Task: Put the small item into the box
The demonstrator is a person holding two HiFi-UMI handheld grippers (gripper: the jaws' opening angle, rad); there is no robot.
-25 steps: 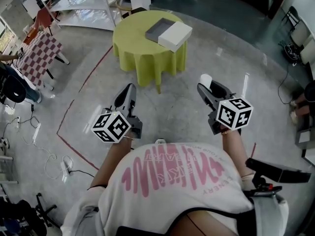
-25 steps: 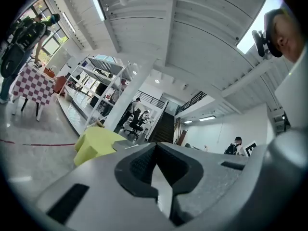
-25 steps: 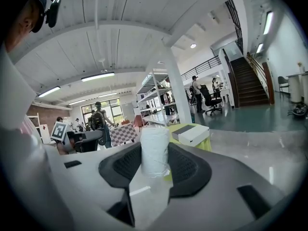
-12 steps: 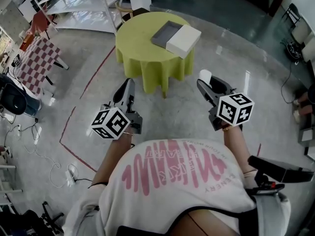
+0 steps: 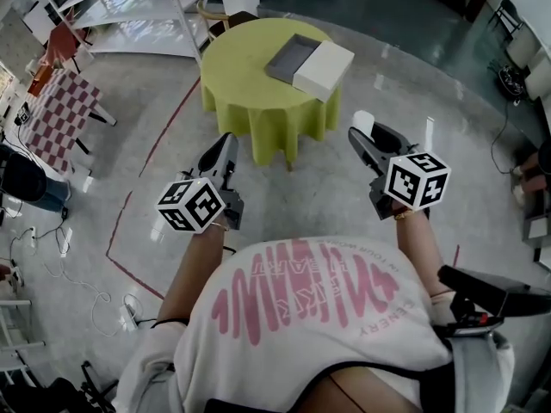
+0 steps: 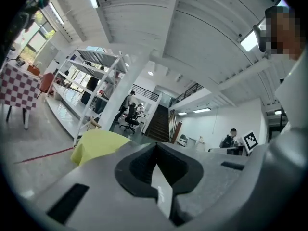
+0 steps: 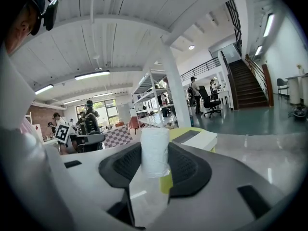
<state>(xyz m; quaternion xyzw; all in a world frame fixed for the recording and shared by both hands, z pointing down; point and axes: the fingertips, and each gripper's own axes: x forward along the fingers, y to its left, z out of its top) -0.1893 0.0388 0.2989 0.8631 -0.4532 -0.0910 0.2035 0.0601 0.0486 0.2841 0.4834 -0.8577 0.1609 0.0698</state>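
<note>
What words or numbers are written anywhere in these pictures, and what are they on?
Shirt: big pink lettering, upside down and creased, too warped to read.
Two cubes: black-and-white square patterns, no letters.
Marker card: a square pattern, no words.
Box: no print visible.
White roll: no print visible.
Nothing else readable.

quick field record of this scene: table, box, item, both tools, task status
surface: round table, yellow-green cloth, ahead of the person
target: grey box on the table, open, white lid against it
item: small white roll, upright
right: right tool shut on the roll, short of the table
left: left tool jaws together, empty
status: roll not yet in box
</note>
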